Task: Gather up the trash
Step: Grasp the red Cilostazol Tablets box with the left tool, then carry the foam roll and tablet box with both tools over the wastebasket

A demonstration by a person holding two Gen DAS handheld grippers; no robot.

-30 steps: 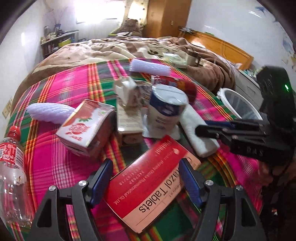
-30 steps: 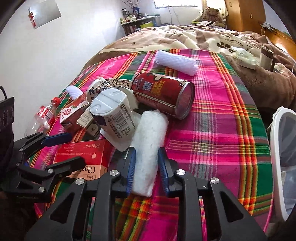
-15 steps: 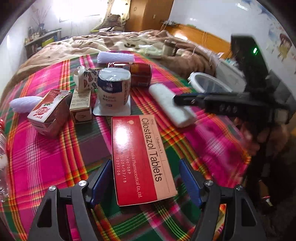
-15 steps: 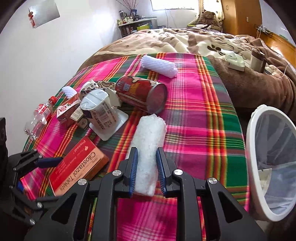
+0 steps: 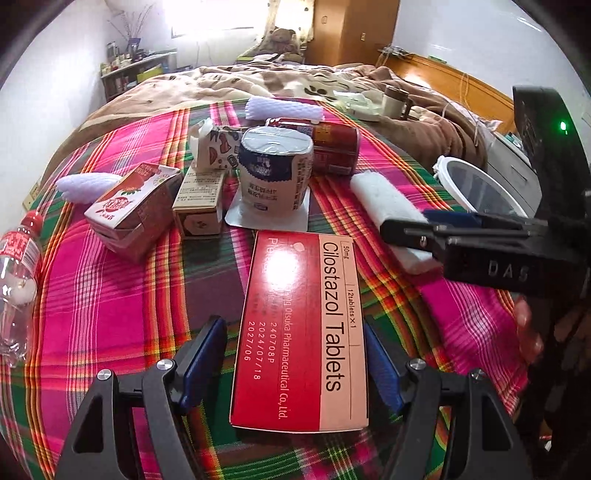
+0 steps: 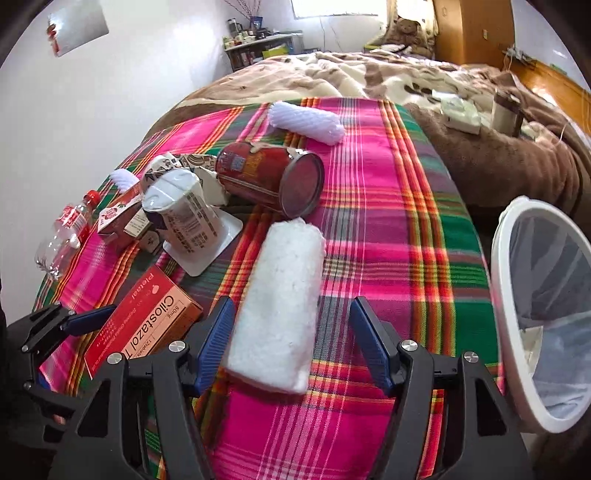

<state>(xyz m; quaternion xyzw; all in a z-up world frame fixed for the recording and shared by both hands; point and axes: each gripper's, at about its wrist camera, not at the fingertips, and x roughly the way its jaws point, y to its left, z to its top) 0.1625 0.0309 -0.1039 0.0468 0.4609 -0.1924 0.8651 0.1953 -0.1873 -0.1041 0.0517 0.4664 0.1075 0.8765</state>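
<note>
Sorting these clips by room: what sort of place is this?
Most likely a bedroom: a bed with a rumpled brown blanket, a wooden wardrobe and a teddy bear behind.

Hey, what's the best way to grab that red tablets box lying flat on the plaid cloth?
Judging by its pose, grip the red tablets box across its two long edges near the close end, coming down from above. It lies flat, lengthwise between the left gripper fingers, which already straddle it.

Far beyond the hand-held gripper a rumpled brown blanket (image 6: 369,77) covers the bed, teddy bear (image 6: 408,31) by the wooden wardrobe (image 6: 472,29), cluttered shelf (image 6: 258,44) far left.
</note>
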